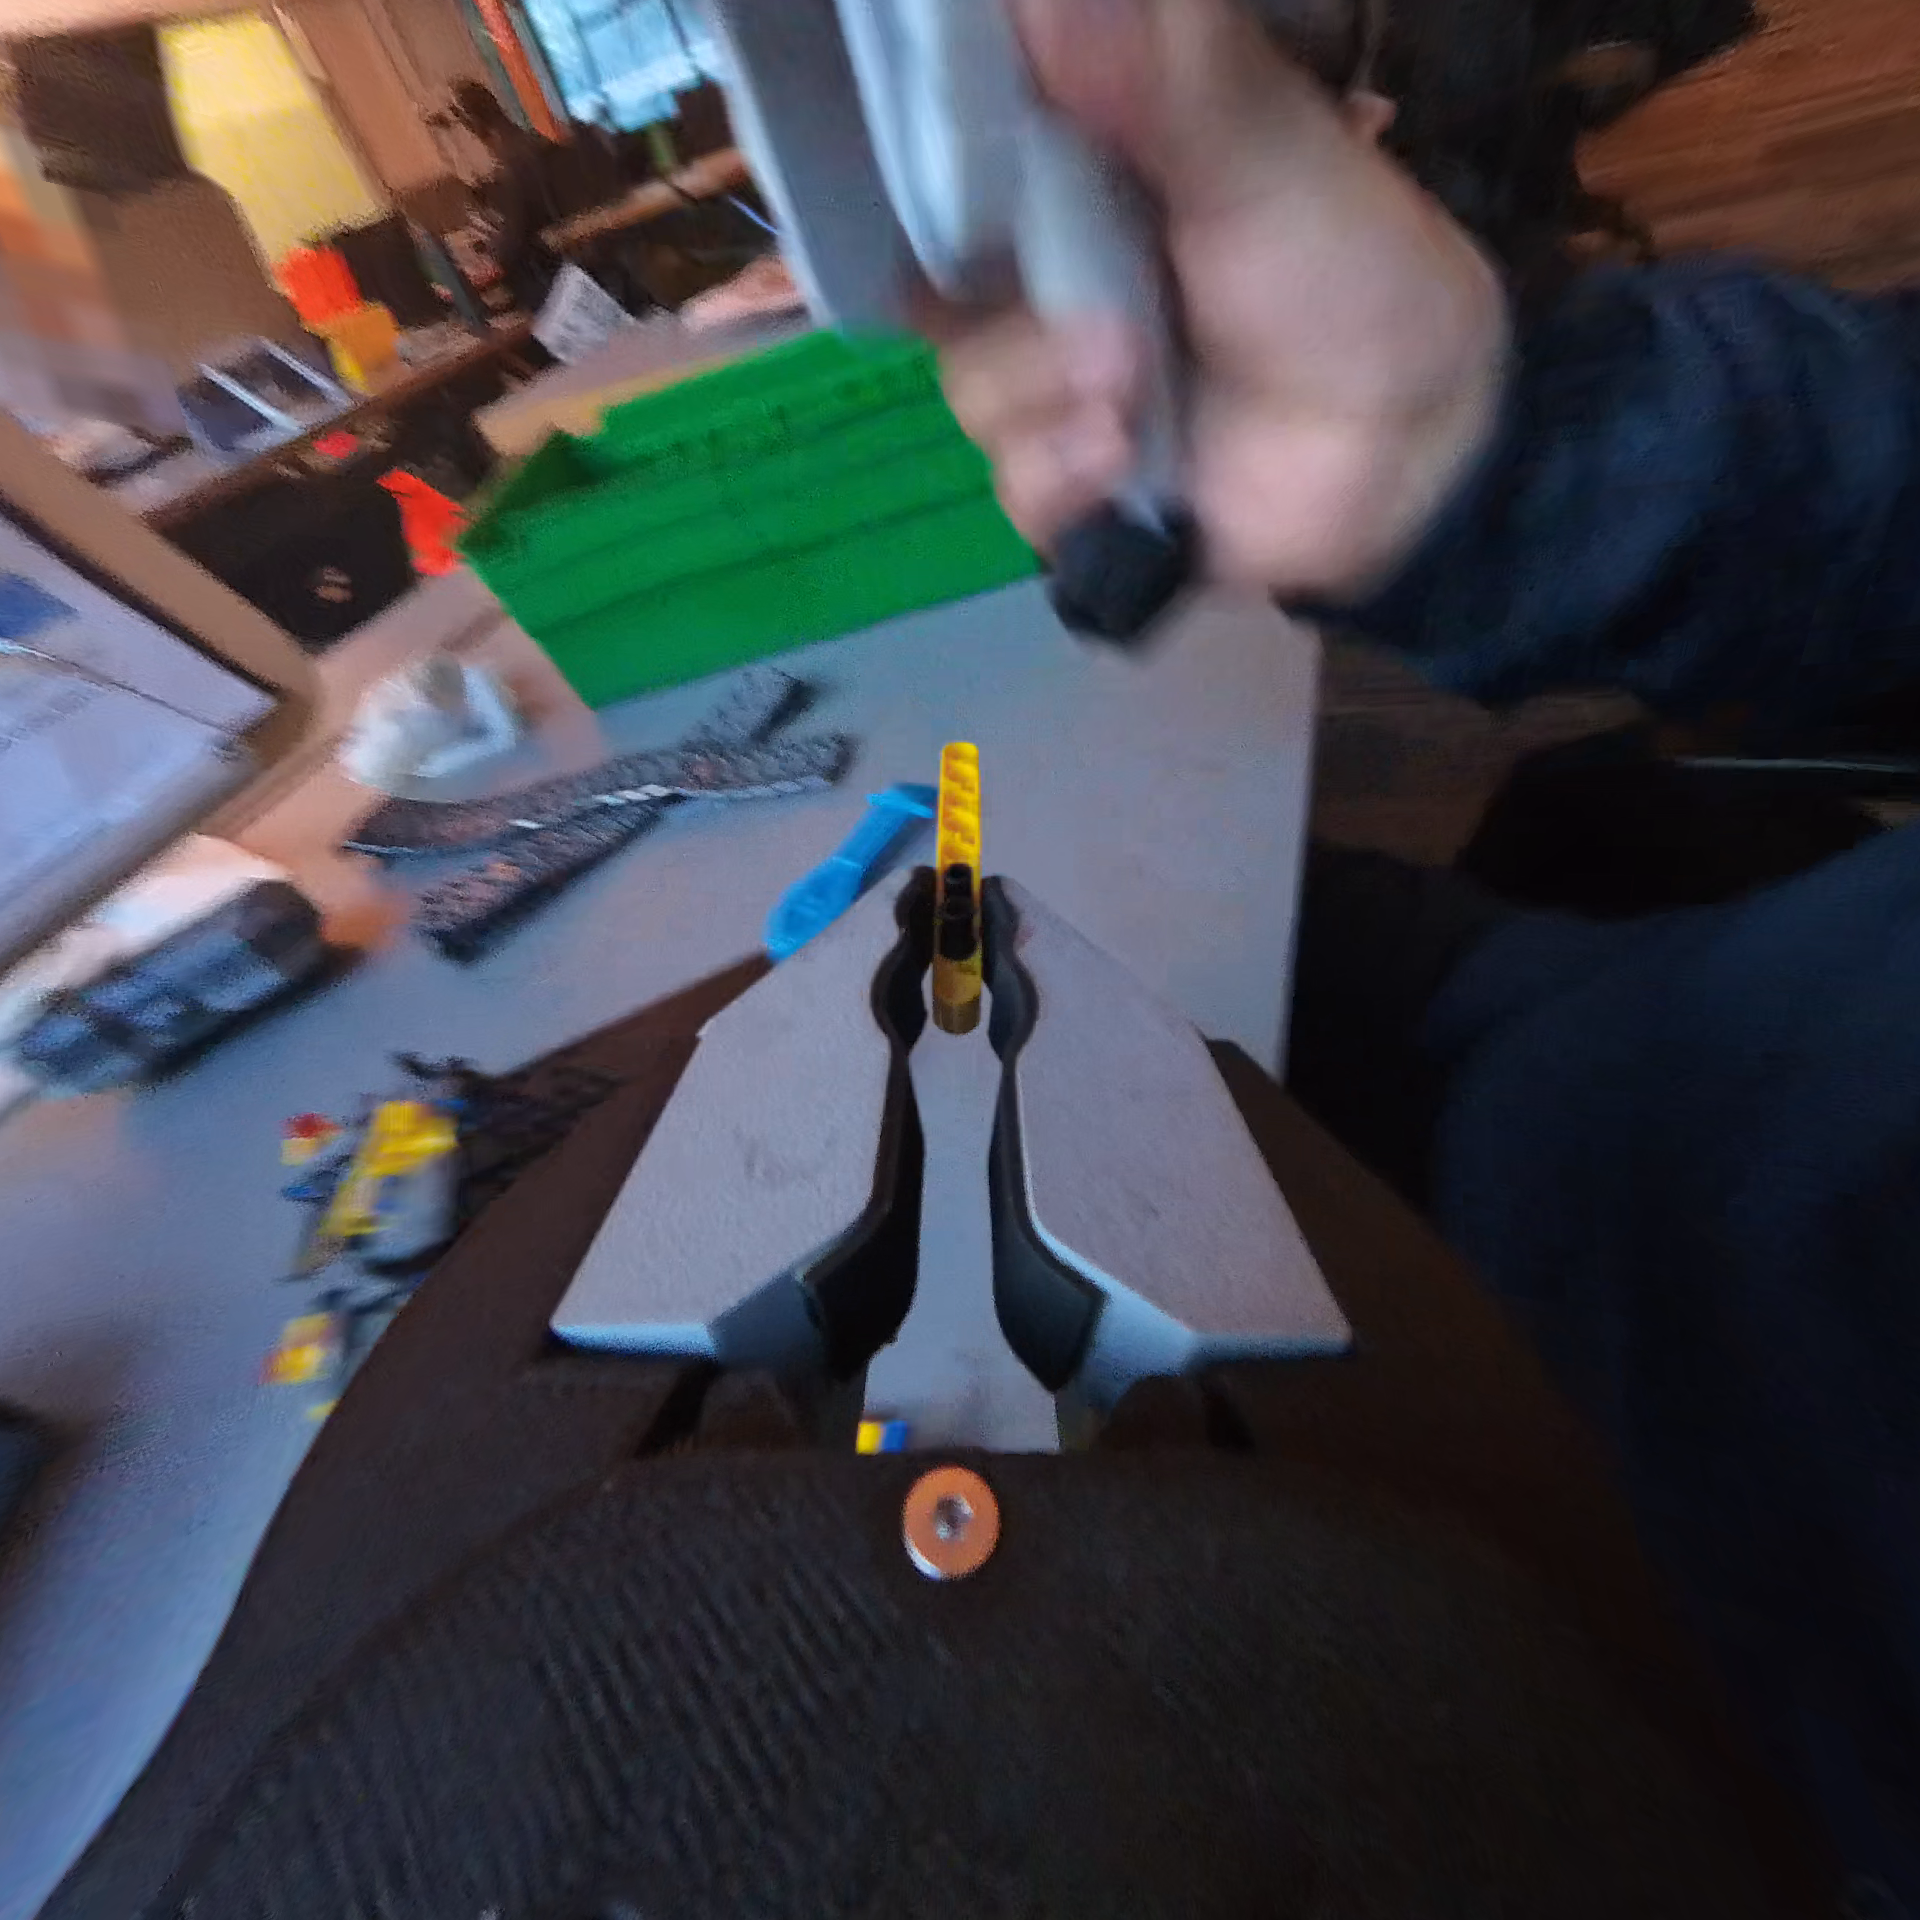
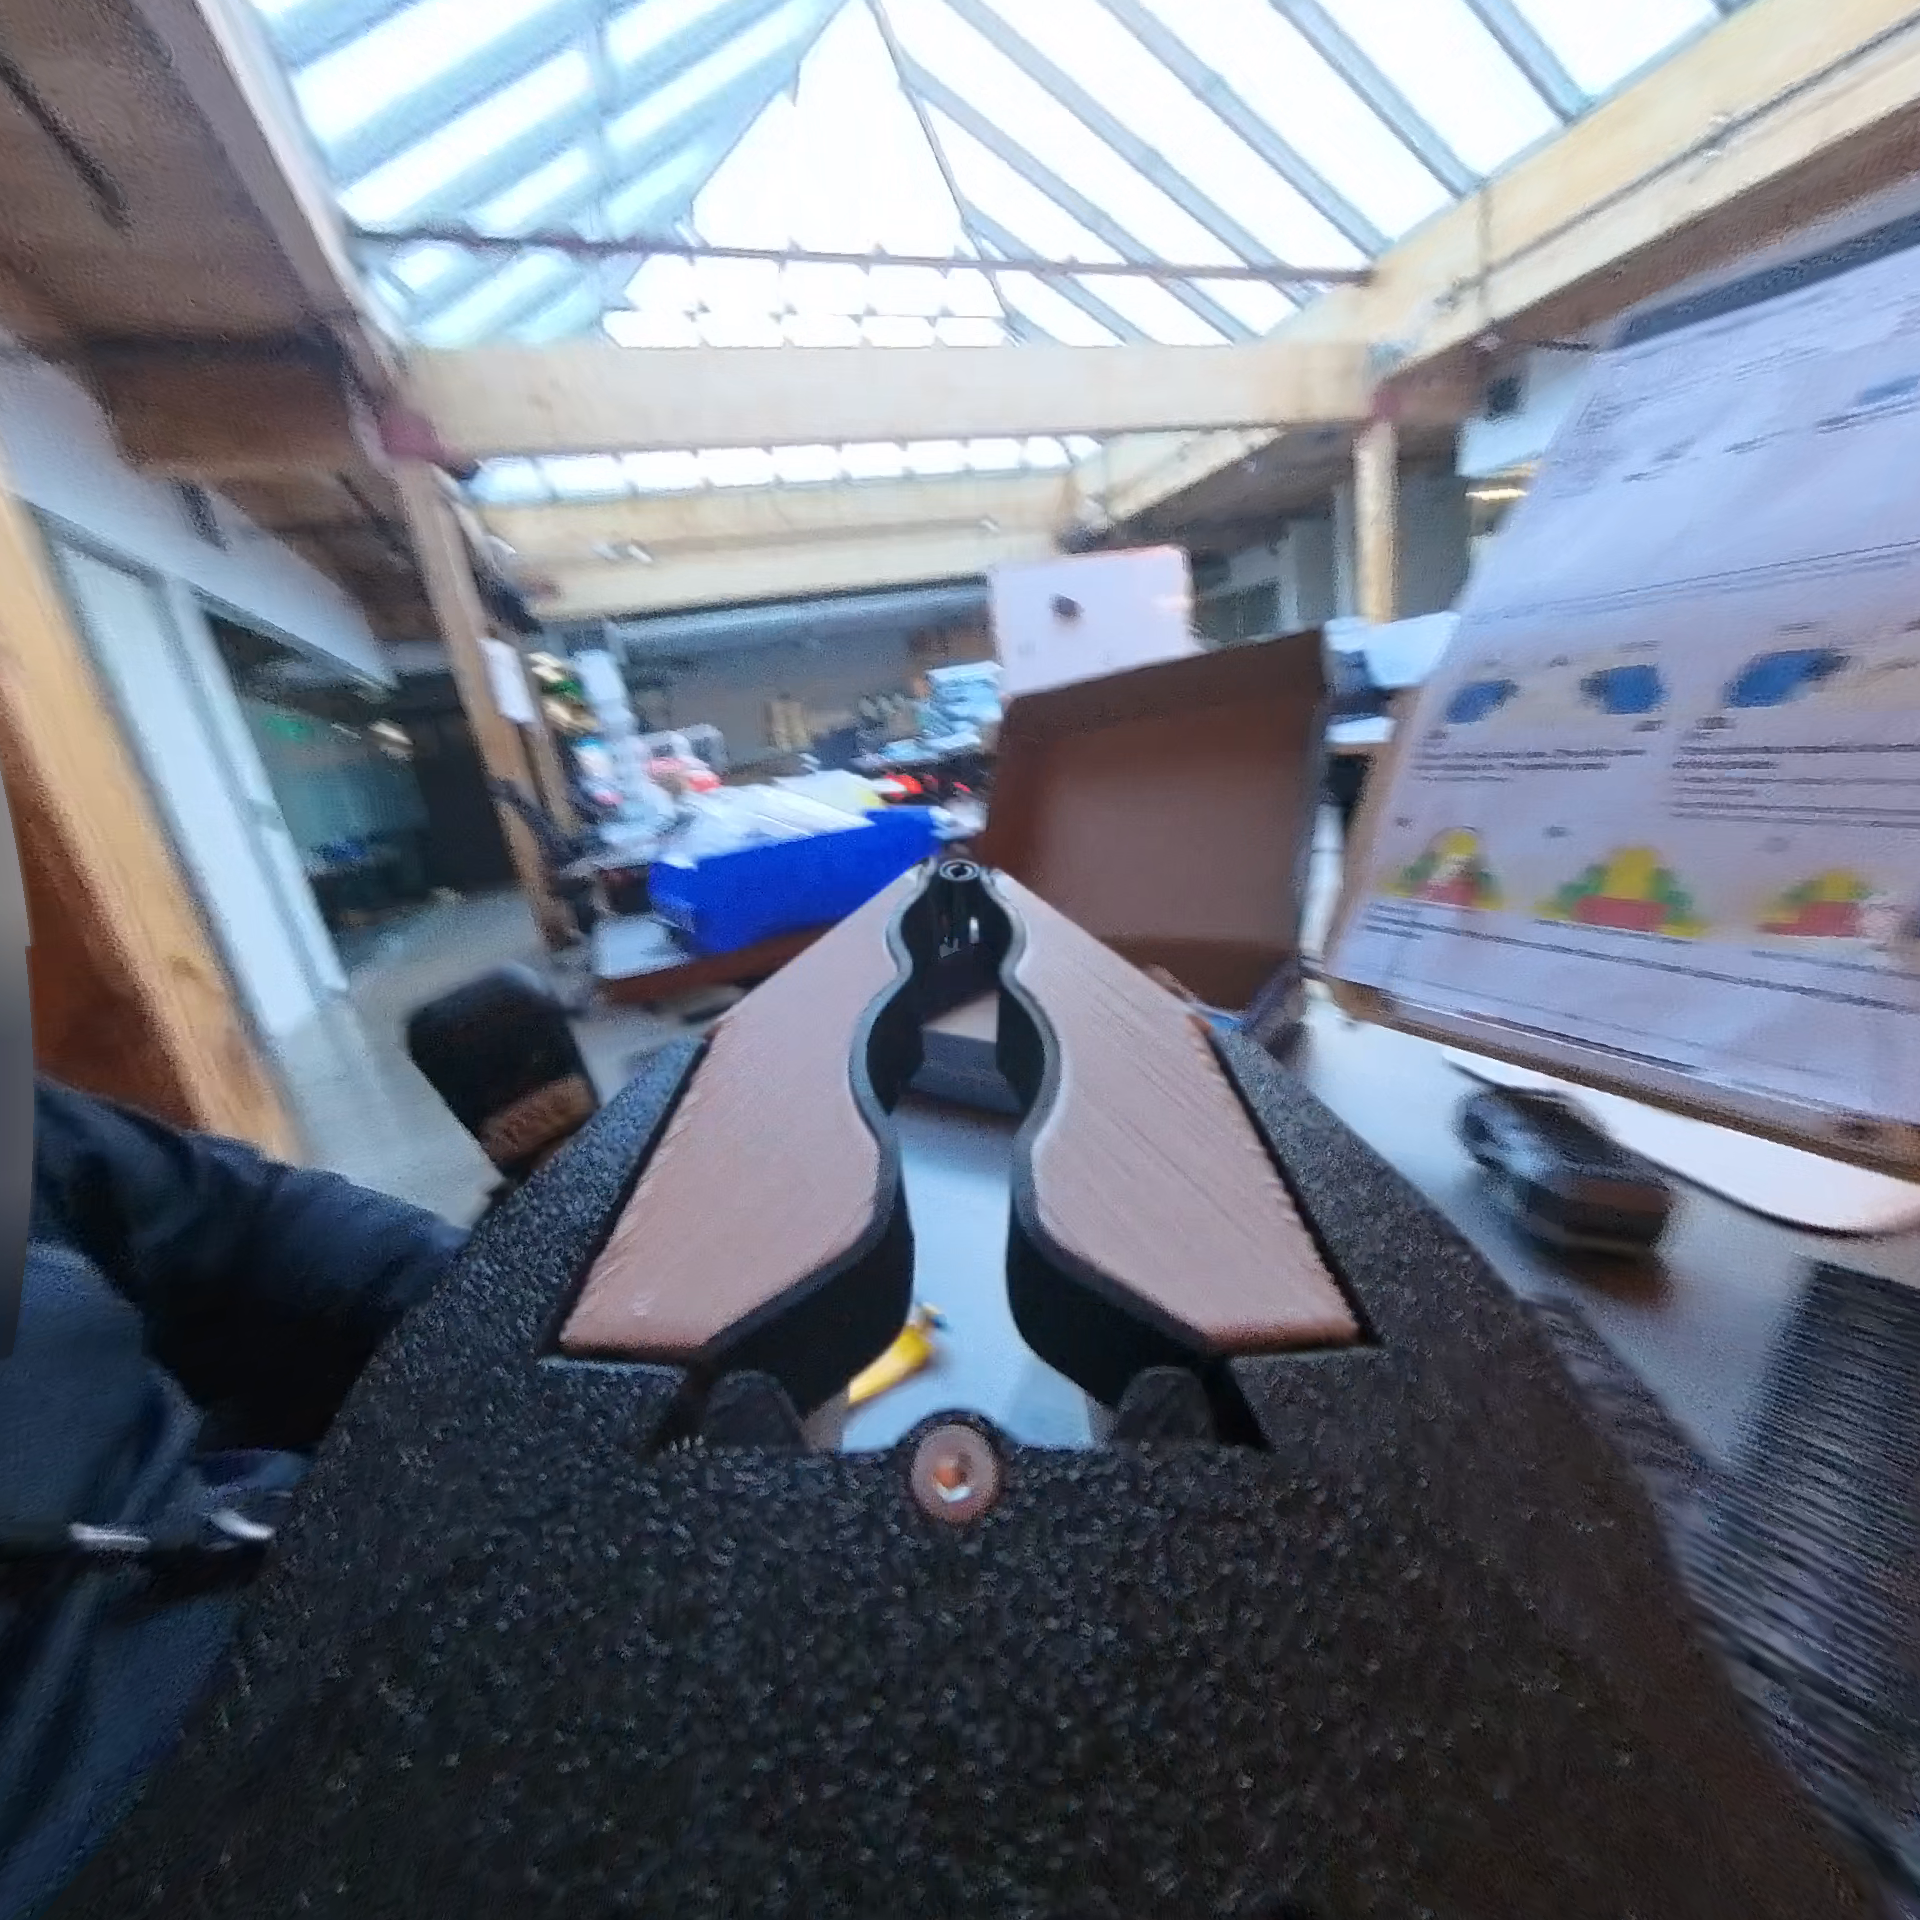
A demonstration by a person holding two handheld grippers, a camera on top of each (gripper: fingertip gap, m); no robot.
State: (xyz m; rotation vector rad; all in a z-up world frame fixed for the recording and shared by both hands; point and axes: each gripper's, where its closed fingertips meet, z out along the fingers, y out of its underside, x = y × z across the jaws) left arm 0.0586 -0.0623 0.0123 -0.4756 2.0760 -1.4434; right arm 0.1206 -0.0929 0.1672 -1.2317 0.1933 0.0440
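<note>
My left gripper [image 1: 956, 914] is shut on a yellow perforated beam [image 1: 957, 821] with a black pin [image 1: 956, 914] in it; the beam stands up past the fingertips, above the grey table [image 1: 1143, 748]. A blue part [image 1: 847, 868] lies on the table just left of the tips. My right gripper [image 2: 956, 909] is shut on a small black pin [image 2: 956, 904] and is raised, pointing at the room and skylight. In the left wrist view a person's hand [image 1: 1247, 343] in a dark blue sleeve holds the other gripper's handle, blurred, above right.
A stack of green plates [image 1: 748, 520] lies at the table's far side. Dark track strips [image 1: 603, 821] and small loose parts [image 1: 374, 1195] lie at left. An open cardboard box [image 2: 1153, 810] and a propped instruction sheet [image 2: 1683, 727] stand at right. A yellow part [image 2: 899, 1351] lies on the table. The left gripper's tips are roughly 15 cm from the right gripper's.
</note>
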